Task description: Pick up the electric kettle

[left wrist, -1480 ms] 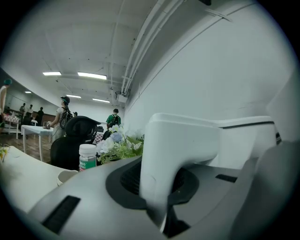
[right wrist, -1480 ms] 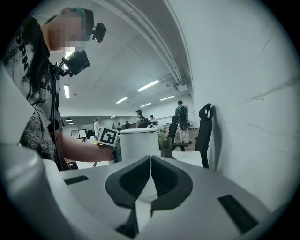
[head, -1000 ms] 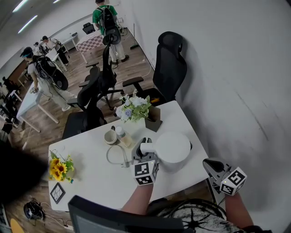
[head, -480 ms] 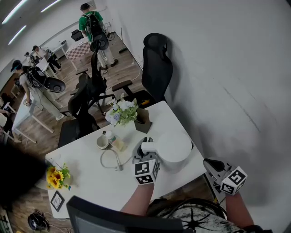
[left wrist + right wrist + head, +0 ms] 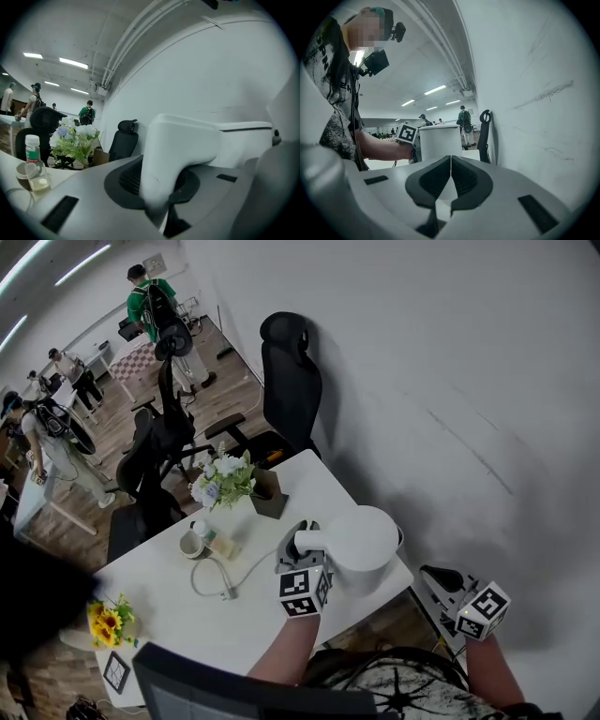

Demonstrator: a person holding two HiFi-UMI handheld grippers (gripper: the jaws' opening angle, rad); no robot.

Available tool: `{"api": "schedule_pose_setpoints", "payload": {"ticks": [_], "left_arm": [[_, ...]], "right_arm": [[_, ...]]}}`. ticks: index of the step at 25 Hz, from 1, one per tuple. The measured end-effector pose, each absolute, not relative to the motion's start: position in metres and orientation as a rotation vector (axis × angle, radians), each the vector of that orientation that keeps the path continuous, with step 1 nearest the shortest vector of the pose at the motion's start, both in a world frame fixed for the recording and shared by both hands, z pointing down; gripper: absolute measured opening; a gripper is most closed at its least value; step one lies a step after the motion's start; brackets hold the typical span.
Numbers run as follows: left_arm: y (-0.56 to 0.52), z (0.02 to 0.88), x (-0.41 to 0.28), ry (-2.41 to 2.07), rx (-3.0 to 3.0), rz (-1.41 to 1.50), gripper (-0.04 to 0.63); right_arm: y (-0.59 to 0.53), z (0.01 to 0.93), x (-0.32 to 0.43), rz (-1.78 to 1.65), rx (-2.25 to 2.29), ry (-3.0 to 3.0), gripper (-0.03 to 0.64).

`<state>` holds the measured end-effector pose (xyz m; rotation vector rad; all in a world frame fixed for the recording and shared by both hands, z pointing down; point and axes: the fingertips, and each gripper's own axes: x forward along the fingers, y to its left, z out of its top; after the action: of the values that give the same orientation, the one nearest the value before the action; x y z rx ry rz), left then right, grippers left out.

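The white electric kettle [image 5: 361, 542] stands out over the right corner of the white table [image 5: 169, 615]. My left gripper [image 5: 298, 559] is shut on its handle [image 5: 178, 154], which fills the gap between the jaws in the left gripper view; whether the kettle rests on the table I cannot tell. To the right of the table, off its edge, my right gripper [image 5: 441, 582] is shut with nothing in it, the pads meeting [image 5: 450, 183]. It points at the kettle [image 5: 439, 140] from the side, some way off.
On the table stand a pot of white flowers [image 5: 220, 482], a cup [image 5: 192, 542], a grey cable [image 5: 225, 577] and sunflowers [image 5: 108, 620]. A dark monitor [image 5: 234, 695] lines the near edge. A black chair [image 5: 286, 381] and the white wall stand behind and to the right.
The left gripper and the kettle have shifted toward the table's right corner. The flowers, cup and chairs have slid left in the head view. The right gripper stays shut.
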<state>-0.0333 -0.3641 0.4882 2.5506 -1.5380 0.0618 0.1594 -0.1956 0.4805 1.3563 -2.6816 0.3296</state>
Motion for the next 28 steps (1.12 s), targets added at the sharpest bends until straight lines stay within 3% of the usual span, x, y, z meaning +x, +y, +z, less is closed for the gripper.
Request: {"api": "schedule_pose_setpoints", "payload": {"ticks": [14,28], "left_arm": [[-0.359,0.507,0.007,-1.444,2.598,0.055,0.067],[-0.352,0.539,0.001,-1.504,2.516,0.049,0.074]], "right_arm": [[-0.166,0.488,0.194,0.369,1.435,-2.593,0.022],[-0.154,0.503,0.200,0.416,1.349,-2.564,0.023]]}}
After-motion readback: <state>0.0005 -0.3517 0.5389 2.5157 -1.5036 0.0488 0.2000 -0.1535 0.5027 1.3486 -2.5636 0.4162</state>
